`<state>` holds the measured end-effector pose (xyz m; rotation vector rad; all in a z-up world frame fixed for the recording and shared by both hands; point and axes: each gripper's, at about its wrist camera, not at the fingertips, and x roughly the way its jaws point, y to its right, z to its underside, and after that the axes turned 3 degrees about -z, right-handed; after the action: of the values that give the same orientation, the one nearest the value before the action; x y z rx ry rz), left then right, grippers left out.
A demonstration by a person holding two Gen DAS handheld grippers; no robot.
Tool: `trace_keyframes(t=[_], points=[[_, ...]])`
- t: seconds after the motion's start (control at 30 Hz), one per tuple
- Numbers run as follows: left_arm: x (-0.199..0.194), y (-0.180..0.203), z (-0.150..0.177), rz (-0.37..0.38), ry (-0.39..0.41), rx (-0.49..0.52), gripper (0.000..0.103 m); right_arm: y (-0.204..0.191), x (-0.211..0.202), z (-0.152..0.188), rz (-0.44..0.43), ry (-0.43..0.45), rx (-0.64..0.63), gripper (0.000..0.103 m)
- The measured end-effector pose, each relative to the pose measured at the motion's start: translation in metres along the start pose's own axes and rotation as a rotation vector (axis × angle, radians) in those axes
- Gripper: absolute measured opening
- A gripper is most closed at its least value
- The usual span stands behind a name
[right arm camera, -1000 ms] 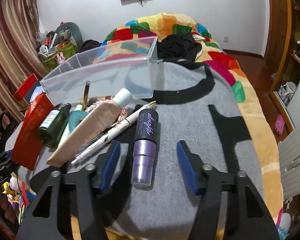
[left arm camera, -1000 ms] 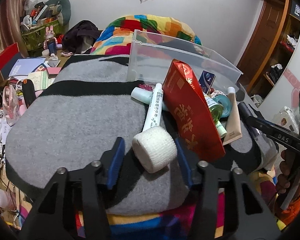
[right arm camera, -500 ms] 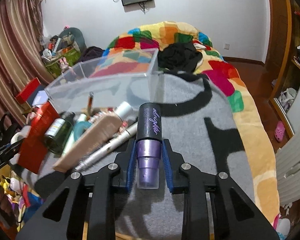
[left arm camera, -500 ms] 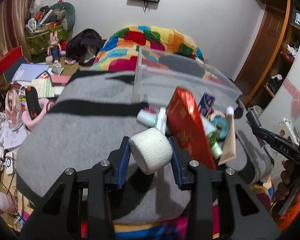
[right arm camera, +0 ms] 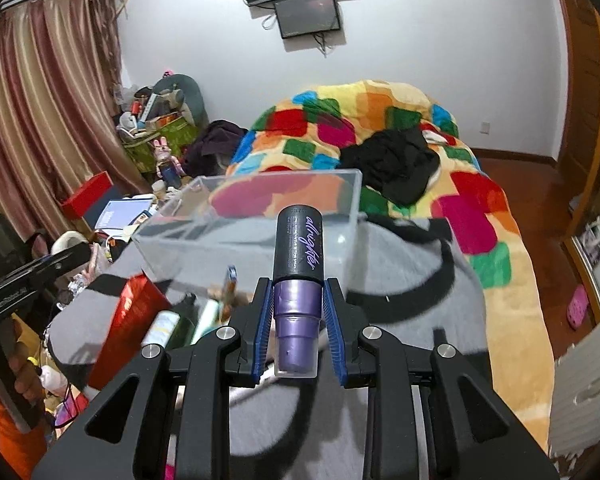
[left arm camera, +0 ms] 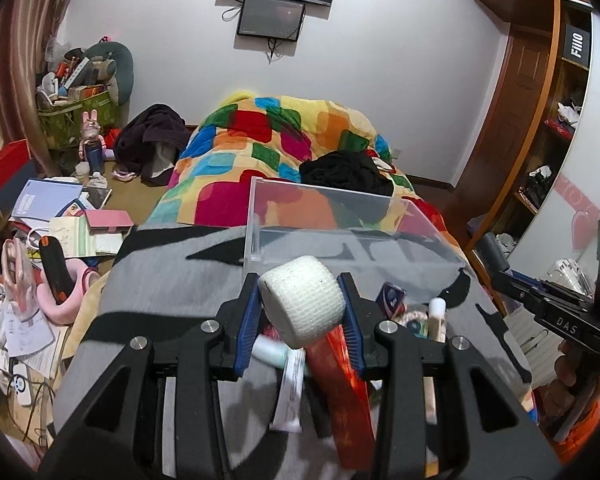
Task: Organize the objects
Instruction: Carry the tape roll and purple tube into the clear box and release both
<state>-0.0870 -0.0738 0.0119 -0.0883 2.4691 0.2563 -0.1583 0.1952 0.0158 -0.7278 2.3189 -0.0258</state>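
Observation:
My left gripper [left arm camera: 302, 310] is shut on a white bandage roll [left arm camera: 302, 306], held above the grey blanket [left arm camera: 172, 280]. Beneath it lie a red box [left arm camera: 346, 376], a white tube [left arm camera: 290, 392] and other small toiletries. My right gripper [right arm camera: 298, 316] is shut on a purple spray bottle with a black cap [right arm camera: 298, 276], lifted off the blanket [right arm camera: 412, 288]. A clear plastic bin [left arm camera: 340, 224] stands just beyond both; in the right wrist view the bin [right arm camera: 252, 232] sits behind the bottle. The red box [right arm camera: 128, 320] and a green bottle [right arm camera: 168, 326] lie to the lower left there.
A colourful quilt [left arm camera: 268, 148] with black clothing [left arm camera: 346, 172] covers the bed behind the bin. Books, papers and a pink item [left arm camera: 64, 296] crowd the floor on the left. The other hand-held gripper [left arm camera: 552, 312] shows at the right edge. A wooden wardrobe [left arm camera: 540, 120] stands at right.
Both grippers closed on their objects, the left on the bandage roll and the right on the purple bottle, and both rose off the blanket toward the clear bin.

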Motion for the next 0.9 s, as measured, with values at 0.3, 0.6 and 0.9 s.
trace_keyframes(t=[0.3,0.6,0.9], points=[[0.044,-0.002,-0.030,0.032,-0.056,-0.007,0.038,-0.008,0.037,-0.032,0.000,-0.032,-0.035,0.023],[0.097,0.008,-0.047,0.056,-0.169,0.023,0.038,-0.003,0.084,-0.050,-0.013,-0.114,-0.032,0.023],[0.134,0.024,-0.044,0.054,-0.275,0.092,0.038,-0.002,0.121,-0.052,0.007,-0.214,-0.056,0.023]])
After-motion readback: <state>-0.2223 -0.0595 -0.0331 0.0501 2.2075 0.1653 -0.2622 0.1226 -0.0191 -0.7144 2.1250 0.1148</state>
